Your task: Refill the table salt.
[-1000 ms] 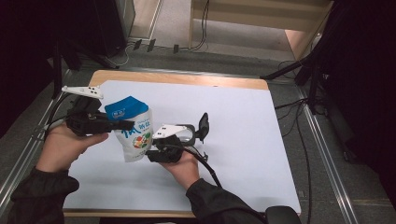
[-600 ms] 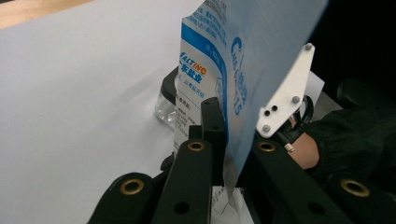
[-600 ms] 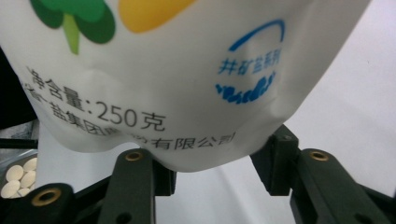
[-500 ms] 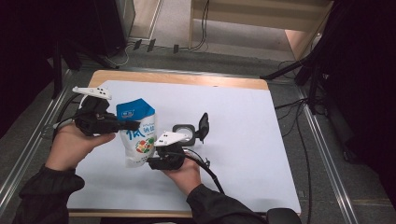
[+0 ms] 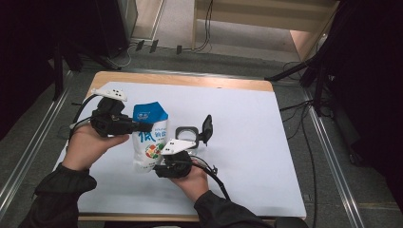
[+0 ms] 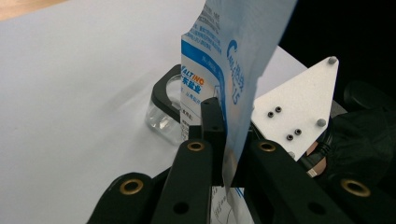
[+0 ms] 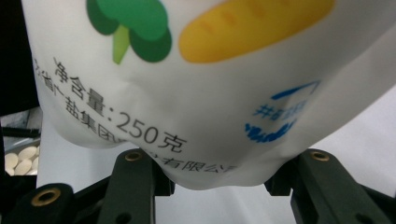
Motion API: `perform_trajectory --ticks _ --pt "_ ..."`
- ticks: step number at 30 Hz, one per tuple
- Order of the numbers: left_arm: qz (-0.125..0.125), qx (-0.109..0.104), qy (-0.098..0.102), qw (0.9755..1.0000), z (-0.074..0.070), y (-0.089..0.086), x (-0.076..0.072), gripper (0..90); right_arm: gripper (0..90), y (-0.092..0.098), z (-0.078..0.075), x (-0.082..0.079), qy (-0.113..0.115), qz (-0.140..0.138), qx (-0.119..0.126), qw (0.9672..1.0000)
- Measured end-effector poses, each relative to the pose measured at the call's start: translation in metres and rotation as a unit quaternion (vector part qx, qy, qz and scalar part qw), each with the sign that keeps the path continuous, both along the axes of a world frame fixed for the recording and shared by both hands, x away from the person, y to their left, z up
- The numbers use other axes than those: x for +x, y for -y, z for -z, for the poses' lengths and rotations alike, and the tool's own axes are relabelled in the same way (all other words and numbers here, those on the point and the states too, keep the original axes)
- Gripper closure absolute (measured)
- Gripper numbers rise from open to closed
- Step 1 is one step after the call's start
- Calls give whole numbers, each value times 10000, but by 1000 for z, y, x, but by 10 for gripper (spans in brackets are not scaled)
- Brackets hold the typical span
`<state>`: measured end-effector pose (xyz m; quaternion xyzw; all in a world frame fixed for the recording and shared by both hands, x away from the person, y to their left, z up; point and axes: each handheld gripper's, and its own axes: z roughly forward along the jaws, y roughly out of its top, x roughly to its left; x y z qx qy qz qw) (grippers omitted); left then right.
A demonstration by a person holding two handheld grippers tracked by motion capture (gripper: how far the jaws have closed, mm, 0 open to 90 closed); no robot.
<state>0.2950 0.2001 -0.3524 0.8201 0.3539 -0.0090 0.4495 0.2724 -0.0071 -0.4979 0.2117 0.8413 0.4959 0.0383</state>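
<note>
Left tongs [image 5: 142, 127]: at 9 o'clock of the pouch, held in the person's left hand [image 5: 88, 145], pointing toward 3 o'clock; jaws pinched tight on the pouch's blue top edge, which runs thin between them in the left gripper view [image 6: 229, 154].
Pouch [image 5: 149, 137]: white and blue bag with printed vegetables, held upright over the white counter [image 5: 247, 133], left of centre; its top is in the left tongs, its bottom in the right tongs.
Pouch bottom: in the right gripper view the bulging white base [image 7: 196, 116] sits between the two black jaws, one at each lower corner.
Right tongs [image 5: 159, 168]: at 5 o'clock of the pouch, in the person's right hand [image 5: 192, 180]; jaws about half apart, clasping the pouch's base, and just now closing a little on it.
Clear box [image 5: 186, 134]: small, black-rimmed, lid up, on the counter just at 3 o'clock of the pouch, beyond the right tongs' grey plate [image 5: 178, 146].
</note>
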Motion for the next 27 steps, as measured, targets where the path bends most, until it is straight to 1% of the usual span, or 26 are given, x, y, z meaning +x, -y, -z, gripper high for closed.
perform_trajectory --ticks 2,3,4,5,6,9,10,11,12,14,18,19,20,21,22,23,25,26,27 --pt "85 26 -10 10000 1 6 2 900 537 1 1 -1 32 8 10 10000" --pt "85 26 -10 10000 1 6 2 900 537 1 1 -1 32 8 10 10000" --pt "92 40 -21 9999 1 8 2 900 525 1 2 -4 106 28 -15 9999" --pt "99 81 1 9999 2 10 3 900 525 1 2 -4 106 28 -15 9999" --pt "125 103 -54 9999 3 12 5 900 509 2 2 -6 104 20 -15 9999" --pt "176 68 -58 9998 5 15 6 900 505 2 3 -8 100 -11 18 9999" --pt "145 82 -44 9999 5 17 7 900 507 2 4 -9 50 -7 51 10000" --pt "174 78 -32 9998 5 17 8 900 510 2 4 -9 -2 14 83 10000" --pt "154 67 -43 9999 6 19 9 900 521 4 3 -9 -36 31 74 10000" --pt "161 54 -44 9998 6 19 10 900 540 6 3 -9 -61 52 87 9999" --pt "160 50 -79 9998 8 21 13 900 535 7 3 -11 -141 -2 135 9998" --pt "172 65 -87 9998 8 22 14 900 498 8 4 -13 -101 7 159 9998" --pt "195 37 -99 9998 9 23 14 900 481 8 4 -15 53 70 142 9999" --pt "212 76 -115 9997 9 25 15 900 469 8 4 -16 133 97 139 9998" --pt "212 76 -115 9997 9 25 15 900 469 8 4 -16 133 97 139 9998" --pt "244 65 -127 9996 10 28 15 900 454 8 5 -19 204 155 155 9996" --pt "245 78 -120 9996 11 29 15 900 455 8 5 -20 210 160 175 9995" --pt "231 114 -119 9996 11 30 16 900 457 9 6 -21 190 144 209 9995" --pt "216 97 -133 9996 12 32 17 900 469 9 6 -21 146 172 215 9995"
